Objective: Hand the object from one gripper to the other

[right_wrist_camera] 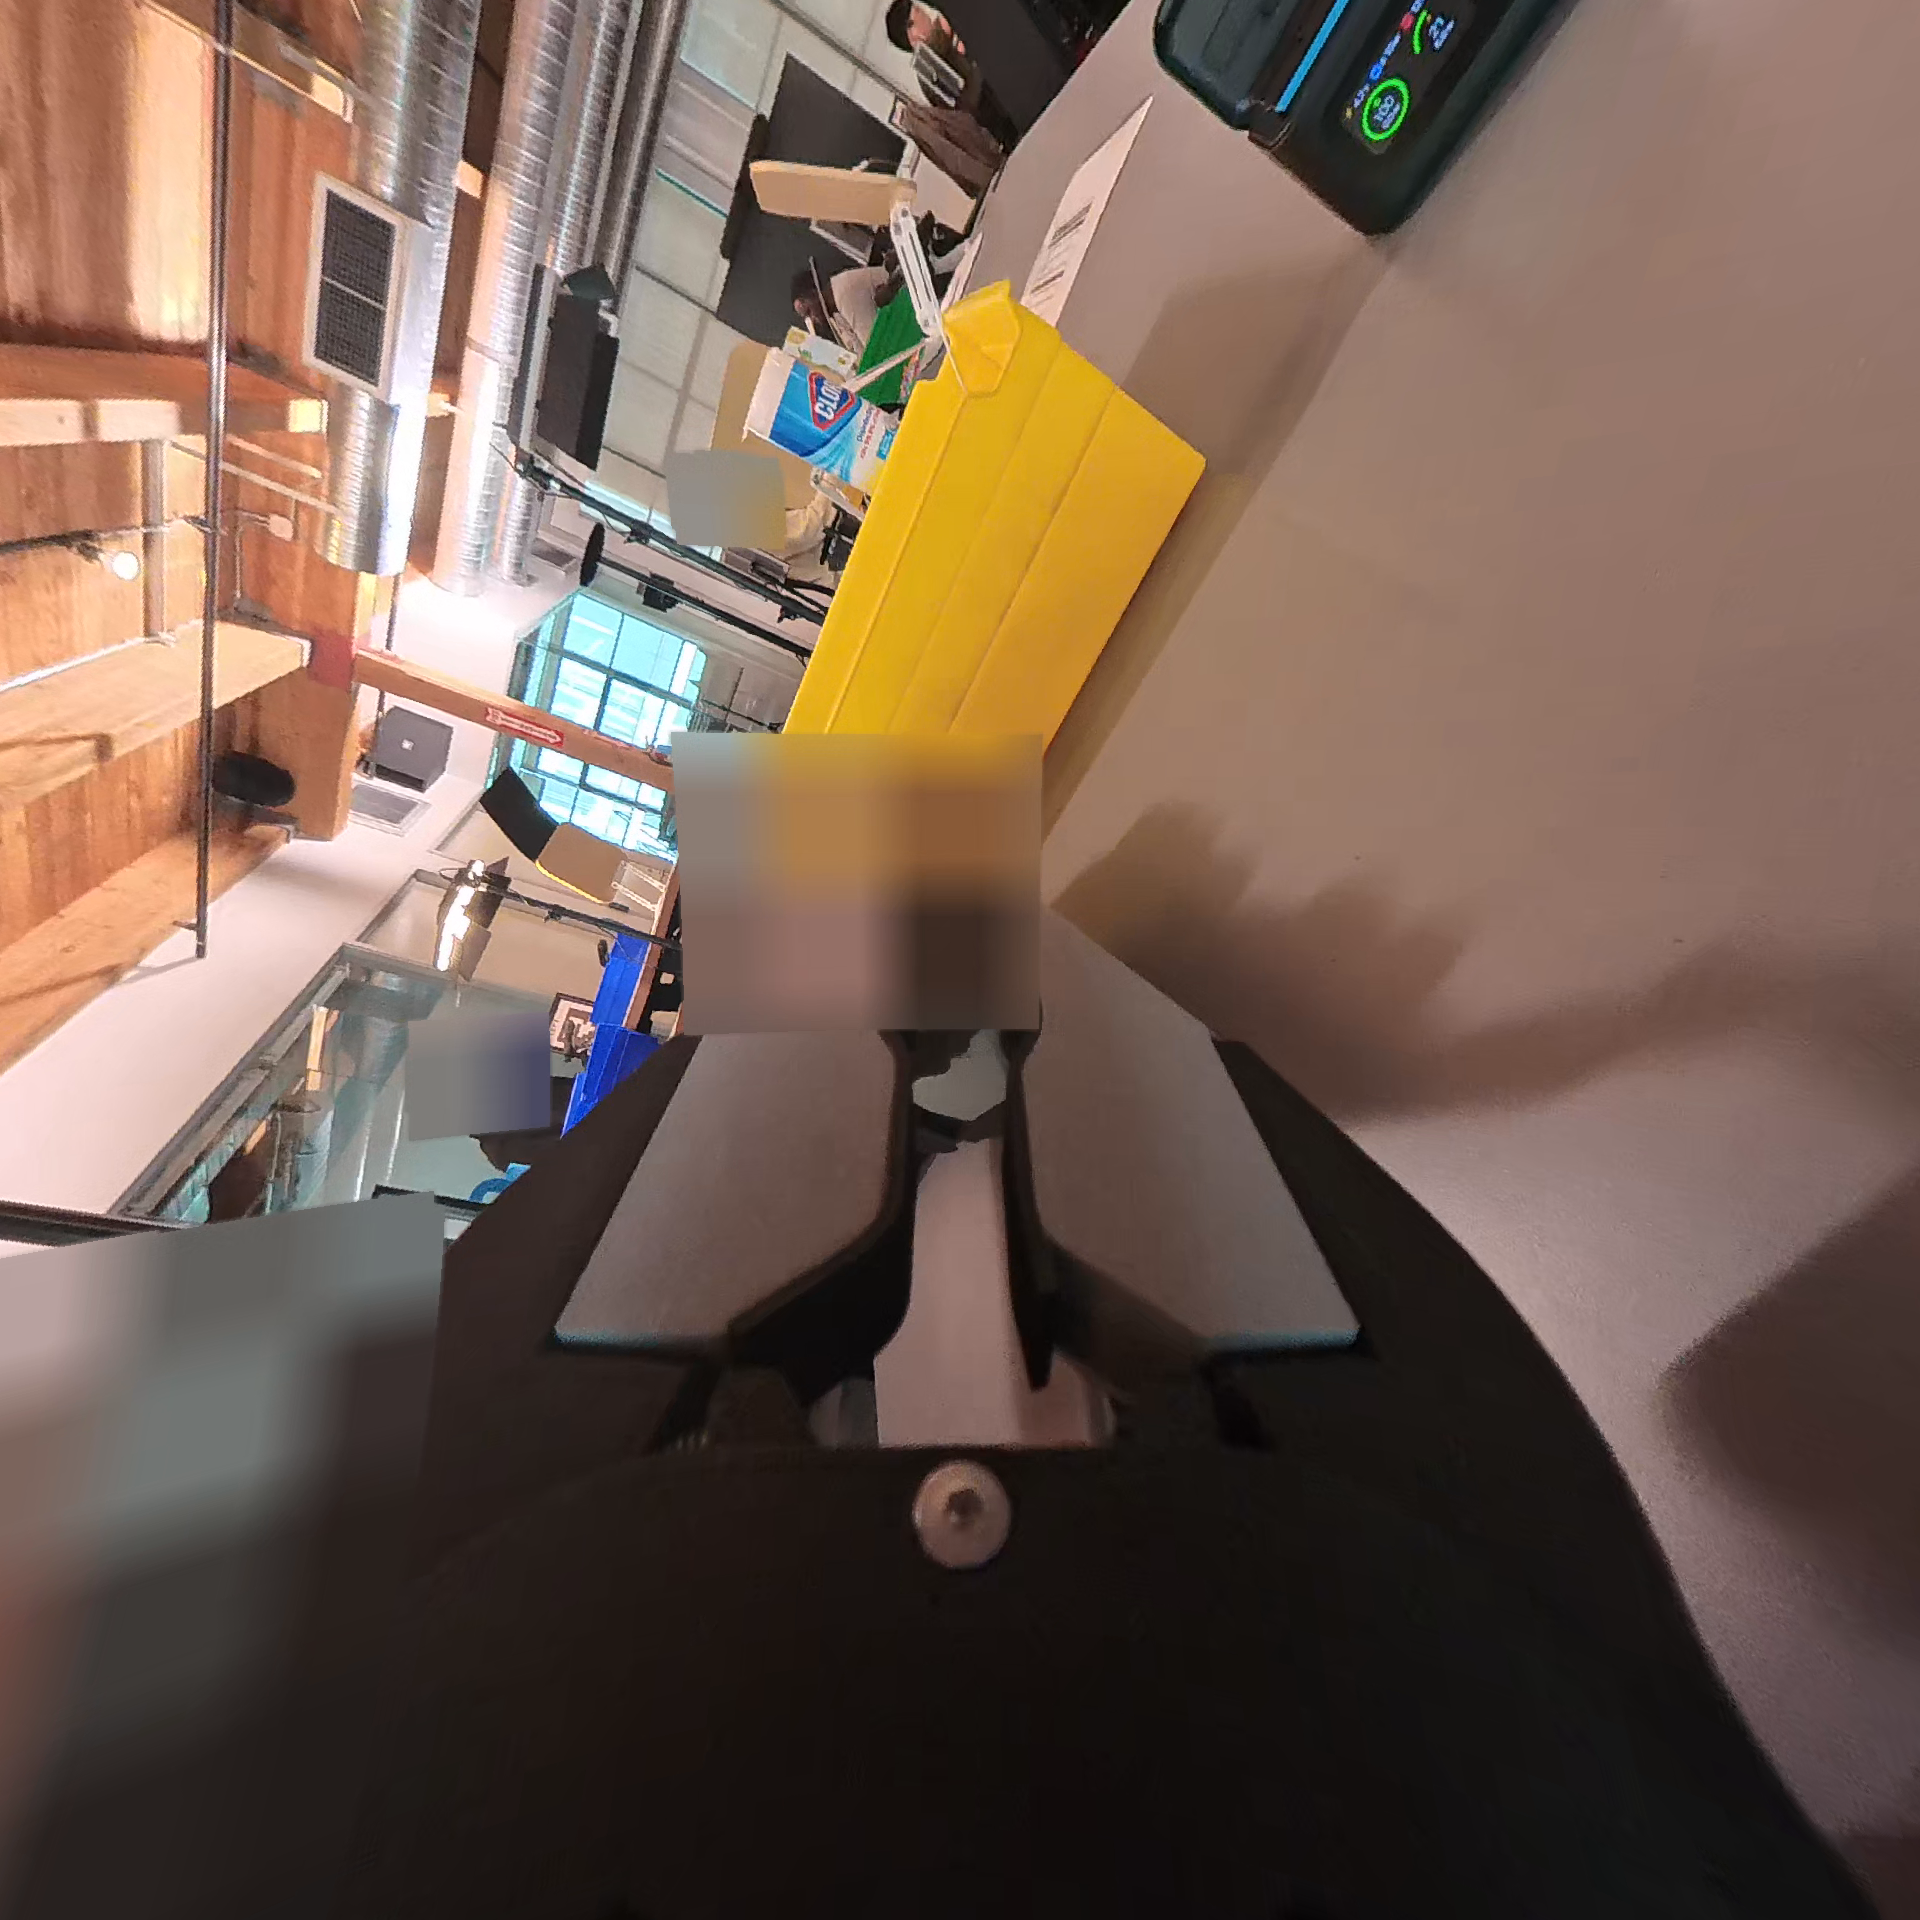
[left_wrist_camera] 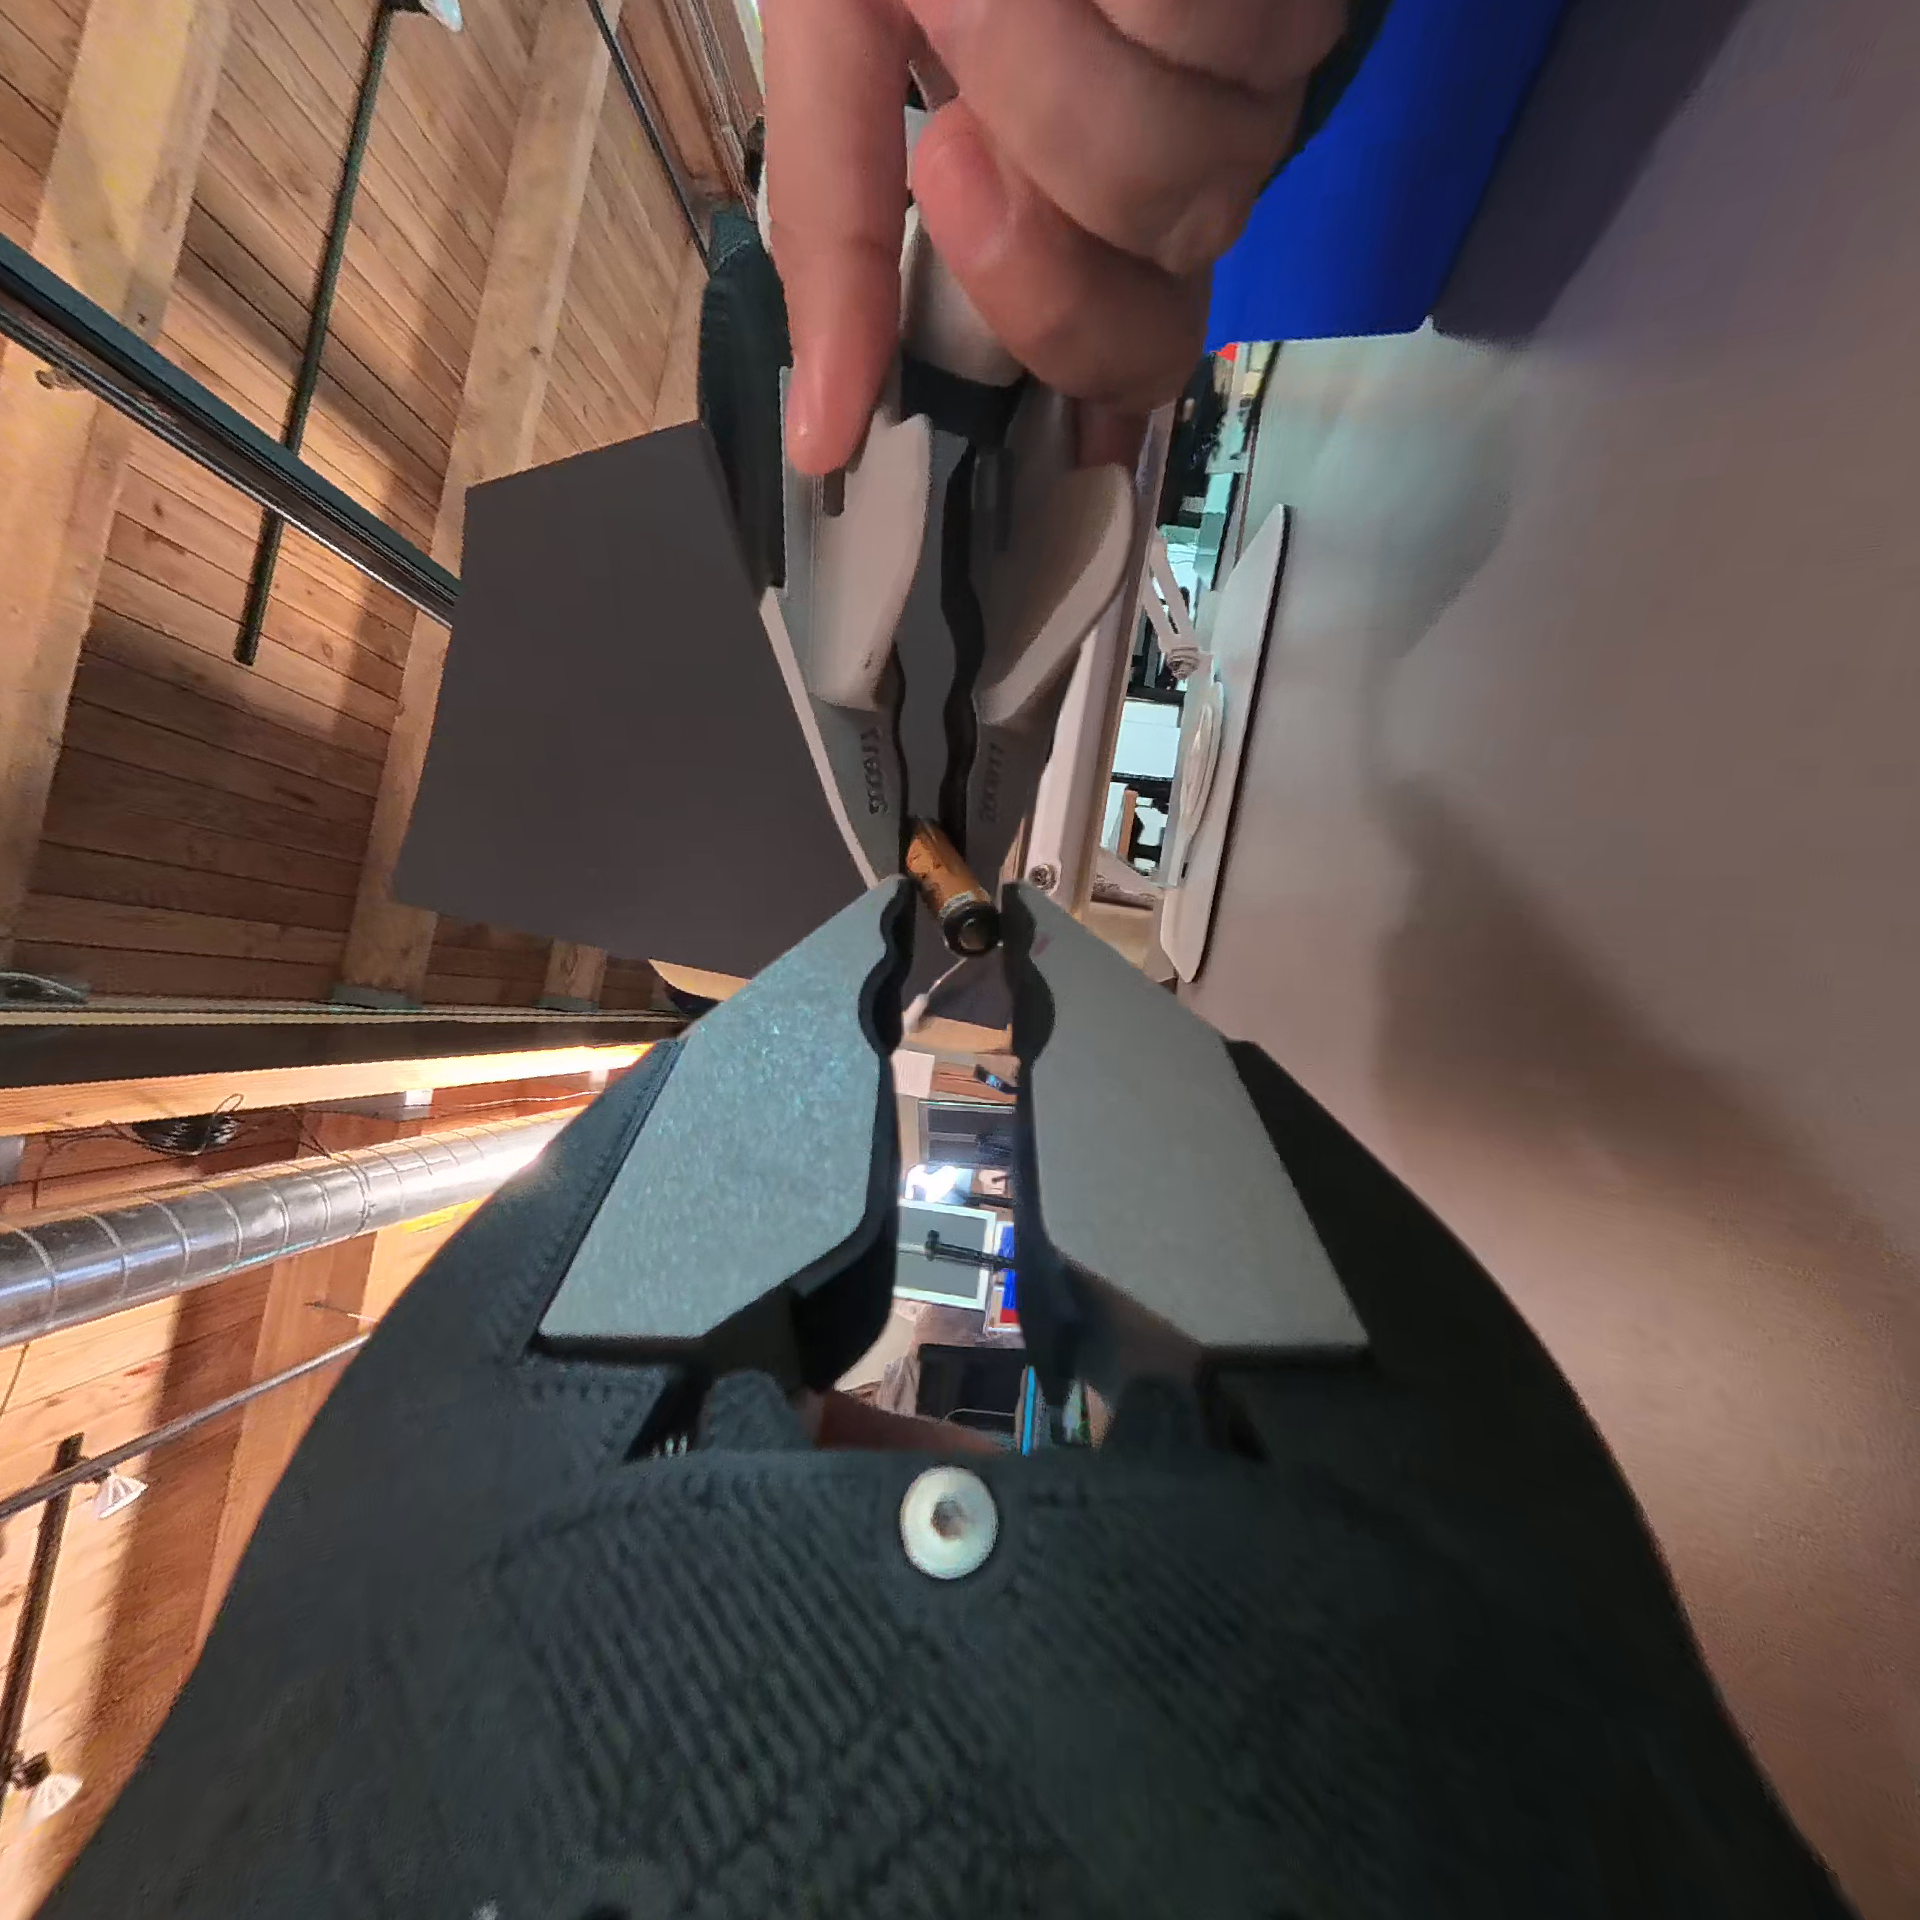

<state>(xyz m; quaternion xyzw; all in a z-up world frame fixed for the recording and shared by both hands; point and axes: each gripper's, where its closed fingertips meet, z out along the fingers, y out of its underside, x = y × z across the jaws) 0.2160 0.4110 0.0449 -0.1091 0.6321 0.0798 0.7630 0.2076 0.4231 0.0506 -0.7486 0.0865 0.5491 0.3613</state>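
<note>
A small copper-and-black battery [left_wrist_camera: 951, 885] hangs in the air between the two grippers in the left wrist view. My right gripper [left_wrist_camera: 935, 831], white and grey and held by a hand [left_wrist_camera: 1039, 177], comes in from above and is shut on the battery's far end. My left gripper [left_wrist_camera: 954, 914] is open, with its dark jaws on either side of the battery's near end and a small gap on each side. In the right wrist view a mosaic patch hides the right gripper's [right_wrist_camera: 956, 1039] fingertips and the battery.
A grey table [left_wrist_camera: 1610, 935] runs along the right side. On it stand a yellow bin [right_wrist_camera: 997, 582], a dark device with a lit screen [right_wrist_camera: 1351, 104], a wipes canister [right_wrist_camera: 821, 410], a blue bin [left_wrist_camera: 1351, 208] and a white flat object [left_wrist_camera: 1242, 665]. Left and right tips are no more than a few centimetres apart.
</note>
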